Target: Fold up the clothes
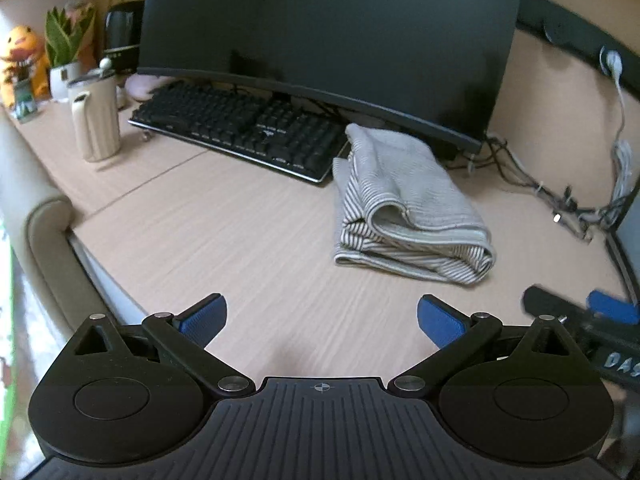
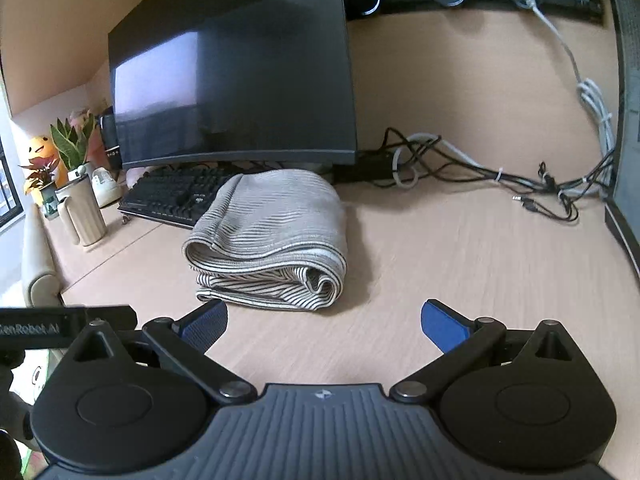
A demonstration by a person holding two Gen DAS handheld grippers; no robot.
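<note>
A grey-and-white striped garment [image 1: 408, 204] lies folded in a thick bundle on the wooden desk [image 1: 240, 240], in front of the monitor. It also shows in the right wrist view [image 2: 268, 240]. My left gripper [image 1: 322, 320] is open and empty, held back near the desk's front edge, left of the bundle. My right gripper [image 2: 324, 326] is open and empty, just in front of the bundle. The right gripper's body also shows at the left wrist view's right edge [image 1: 580, 320].
A black keyboard [image 1: 240, 128] and a dark monitor [image 1: 328, 28] stand behind the garment. A cream jug [image 1: 96, 120], a plant [image 1: 64, 48] and an orange toy [image 1: 20, 60] sit at the far left. Cables [image 2: 500, 176] lie at the back right. A padded chair arm [image 1: 40, 240] is at the left.
</note>
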